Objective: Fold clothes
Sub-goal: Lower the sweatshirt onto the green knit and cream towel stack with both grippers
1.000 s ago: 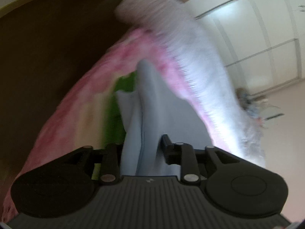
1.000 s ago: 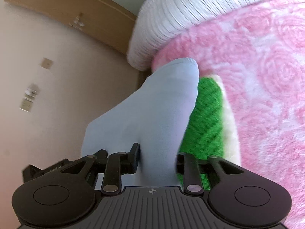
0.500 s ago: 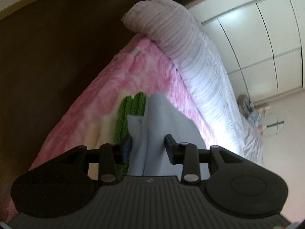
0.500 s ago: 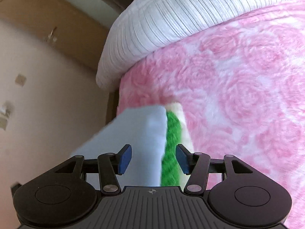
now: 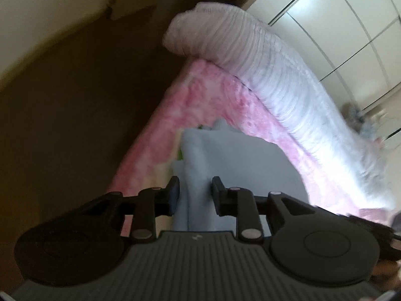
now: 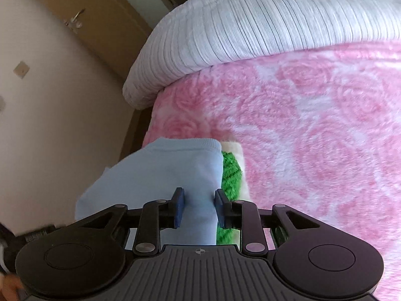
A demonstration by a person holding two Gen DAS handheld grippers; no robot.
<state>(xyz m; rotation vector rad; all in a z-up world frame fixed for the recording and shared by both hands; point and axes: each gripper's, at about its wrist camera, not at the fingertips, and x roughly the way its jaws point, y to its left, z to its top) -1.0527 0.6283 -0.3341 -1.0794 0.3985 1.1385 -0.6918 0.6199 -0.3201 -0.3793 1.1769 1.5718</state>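
Observation:
A light blue garment (image 5: 238,165) lies spread over the pink rose-patterned blanket (image 5: 205,100) near the bed's corner. A ridge of it rises between the fingers of my left gripper (image 5: 195,190), which is shut on it. In the right wrist view the same garment (image 6: 170,165) hangs partly past the bed's edge. My right gripper (image 6: 199,205) is shut on a fold of it. The garment's ribbed hem points toward the pillow end. A green patch (image 6: 230,173) of the blanket shows just right of the cloth.
A rolled white striped duvet (image 6: 250,25) lies along the far side of the pink blanket (image 6: 313,138). A wooden door (image 6: 82,17) and beige wall stand left of the bed. White wardrobe doors (image 5: 338,25) stand beyond the duvet. Dark floor (image 5: 75,100) borders the bed.
The garment has come down from hanging in the air to lying on the blanket. The right gripper's fingers, wider apart half a second ago, have narrowed onto a fold.

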